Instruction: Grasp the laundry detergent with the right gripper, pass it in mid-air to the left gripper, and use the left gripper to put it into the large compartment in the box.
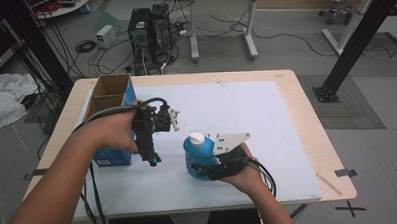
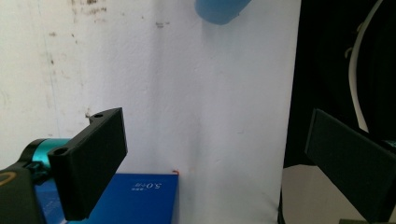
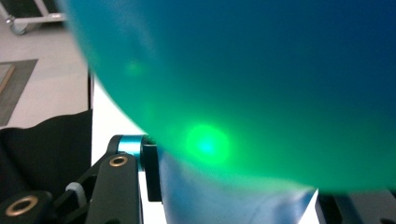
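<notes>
Bottle (image 1: 197,157), blue with a white cap, sits just below the middle of the high view, clamped in the right hand-held gripper (image 1: 208,170), which comes at it from the lower right and has its jaws closed on the lower body. The bottle's long axis runs roughly upright, cap tilted slightly toward the upper right of the frame. In the right gripper view the blue-green body (image 3: 243,84) presses close to the lens between the jaws.

The left hand-held gripper (image 1: 152,158) hangs to the left of the bottle, near but apart from it, pointing down at the desk (image 1: 286,89) with its jaws wide and nothing between them. In the left gripper view a blue rounded bit of the bottle (image 2: 219,11) shows at the top edge, beyond the jaws.

An open blue box (image 1: 112,125) stands at the left of the white mat (image 1: 246,115), just behind the left hand. That box looks like the likely goal, and the left hand-held gripper stands between it and the bottle.
</notes>
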`<state>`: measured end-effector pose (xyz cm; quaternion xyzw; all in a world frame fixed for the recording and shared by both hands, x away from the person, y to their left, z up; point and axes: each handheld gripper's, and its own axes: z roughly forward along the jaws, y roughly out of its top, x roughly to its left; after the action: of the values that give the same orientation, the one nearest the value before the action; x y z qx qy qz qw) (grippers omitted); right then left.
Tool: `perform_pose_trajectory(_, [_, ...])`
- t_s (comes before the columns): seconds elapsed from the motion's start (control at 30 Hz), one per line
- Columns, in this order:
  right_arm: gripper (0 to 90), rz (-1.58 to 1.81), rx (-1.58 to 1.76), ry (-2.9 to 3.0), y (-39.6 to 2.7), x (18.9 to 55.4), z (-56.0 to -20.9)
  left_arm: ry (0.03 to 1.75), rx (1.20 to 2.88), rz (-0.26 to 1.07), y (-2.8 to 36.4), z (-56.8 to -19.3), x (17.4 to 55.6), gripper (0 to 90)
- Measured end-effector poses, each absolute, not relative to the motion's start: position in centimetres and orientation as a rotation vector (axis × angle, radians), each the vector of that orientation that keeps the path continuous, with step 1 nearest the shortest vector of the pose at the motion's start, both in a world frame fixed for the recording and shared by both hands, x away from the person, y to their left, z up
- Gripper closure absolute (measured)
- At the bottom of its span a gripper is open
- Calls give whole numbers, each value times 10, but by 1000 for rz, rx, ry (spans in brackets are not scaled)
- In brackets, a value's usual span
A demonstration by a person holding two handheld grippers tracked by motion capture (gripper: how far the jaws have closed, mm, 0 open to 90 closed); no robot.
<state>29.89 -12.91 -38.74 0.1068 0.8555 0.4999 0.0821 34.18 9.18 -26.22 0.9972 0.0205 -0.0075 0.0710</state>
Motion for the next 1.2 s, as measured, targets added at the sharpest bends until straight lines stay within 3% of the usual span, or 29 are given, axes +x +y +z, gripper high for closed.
perform_pose_trajectory(0.4, [461, 1508, 205, 2638, -121, 312, -377, -50, 3015, -16, 62, -239, 336, 55])
perform_pose_trajectory(1.2, [465, 1561, 76, 2712, -92, 318, -374, -127, 3052, -40, 32, -243, 326, 55])
